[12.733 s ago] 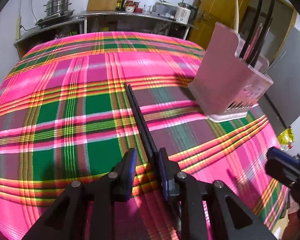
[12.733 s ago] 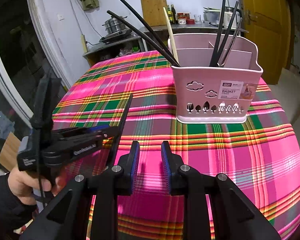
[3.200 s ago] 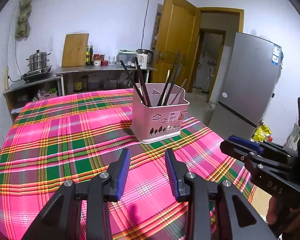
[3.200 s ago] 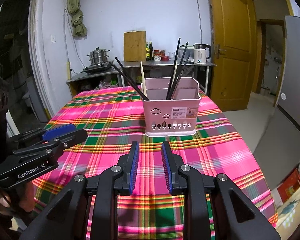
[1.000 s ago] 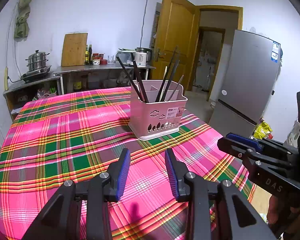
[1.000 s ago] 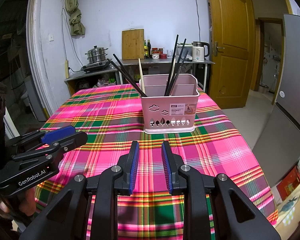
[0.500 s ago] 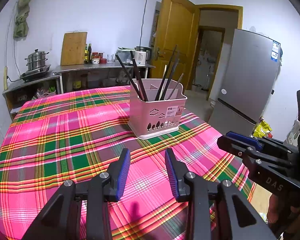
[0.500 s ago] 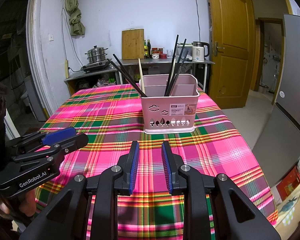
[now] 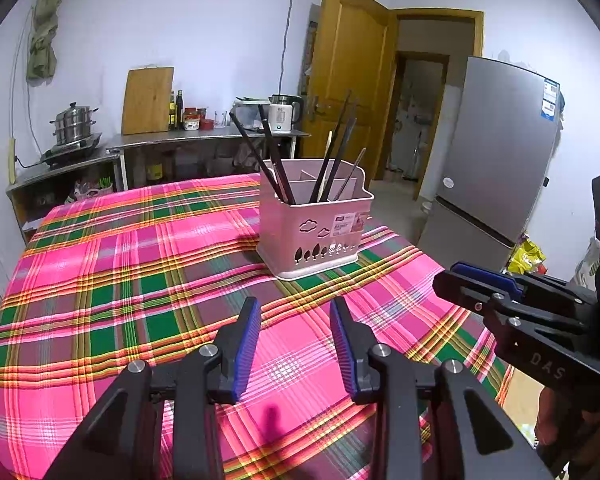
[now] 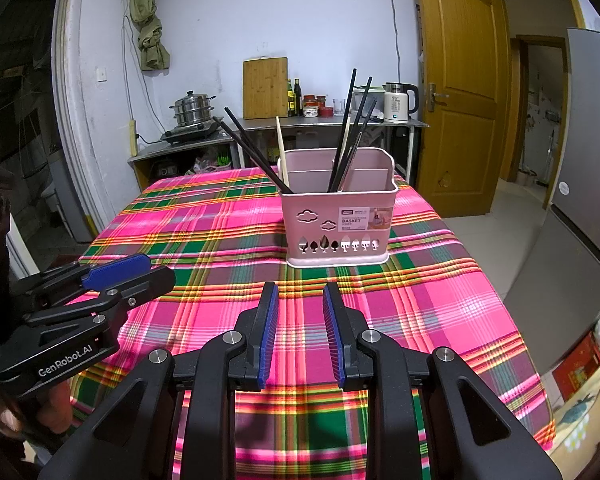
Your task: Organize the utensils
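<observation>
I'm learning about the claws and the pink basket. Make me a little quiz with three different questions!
1. True or false: the left claw is holding a chopstick.
2. Where are the black chopsticks? A) lying on the tablecloth B) standing in the pink basket C) in the right claw
3. Fill in: beside the black chopsticks stands one pale ____ chopstick.

Key: 1 false, both claws are open and empty. 2 B. 3 wooden.

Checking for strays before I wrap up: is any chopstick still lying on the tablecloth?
No: the plaid tablecloth shows only the pink basket, and the chopsticks all stand inside it.
</observation>
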`<action>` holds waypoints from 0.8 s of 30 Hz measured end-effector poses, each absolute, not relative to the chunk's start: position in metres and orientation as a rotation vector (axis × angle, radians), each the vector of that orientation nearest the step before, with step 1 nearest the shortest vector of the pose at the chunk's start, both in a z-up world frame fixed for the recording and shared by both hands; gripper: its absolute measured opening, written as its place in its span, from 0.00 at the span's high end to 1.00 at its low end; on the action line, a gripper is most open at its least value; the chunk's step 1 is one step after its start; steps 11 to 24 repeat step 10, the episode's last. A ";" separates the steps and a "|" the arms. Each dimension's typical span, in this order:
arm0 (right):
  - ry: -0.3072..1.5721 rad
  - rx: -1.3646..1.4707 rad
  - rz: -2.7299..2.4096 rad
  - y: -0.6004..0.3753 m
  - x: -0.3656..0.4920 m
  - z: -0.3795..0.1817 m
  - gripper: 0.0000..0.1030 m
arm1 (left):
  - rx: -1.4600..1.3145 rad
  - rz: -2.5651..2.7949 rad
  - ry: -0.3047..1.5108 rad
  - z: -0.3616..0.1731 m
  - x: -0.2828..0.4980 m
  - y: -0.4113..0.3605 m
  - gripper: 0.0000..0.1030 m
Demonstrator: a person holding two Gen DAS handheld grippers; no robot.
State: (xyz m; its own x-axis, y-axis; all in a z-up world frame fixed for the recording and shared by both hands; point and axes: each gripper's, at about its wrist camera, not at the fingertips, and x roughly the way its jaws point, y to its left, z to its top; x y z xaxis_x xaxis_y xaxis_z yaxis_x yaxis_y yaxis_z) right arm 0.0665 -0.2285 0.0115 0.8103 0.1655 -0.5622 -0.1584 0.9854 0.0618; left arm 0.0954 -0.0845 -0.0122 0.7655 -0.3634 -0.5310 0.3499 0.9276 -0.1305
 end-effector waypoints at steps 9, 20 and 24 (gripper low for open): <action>0.602 0.013 0.174 -0.229 0.067 0.012 0.77 | -0.023 -0.385 0.581 -0.011 0.093 -0.084 0.66; 0.602 0.013 0.174 -0.229 0.067 0.012 0.77 | -0.023 -0.380 0.582 -0.010 0.094 -0.085 0.66; 0.602 0.013 0.174 -0.229 0.067 0.012 0.77 | -0.023 -0.380 0.582 -0.010 0.094 -0.085 0.66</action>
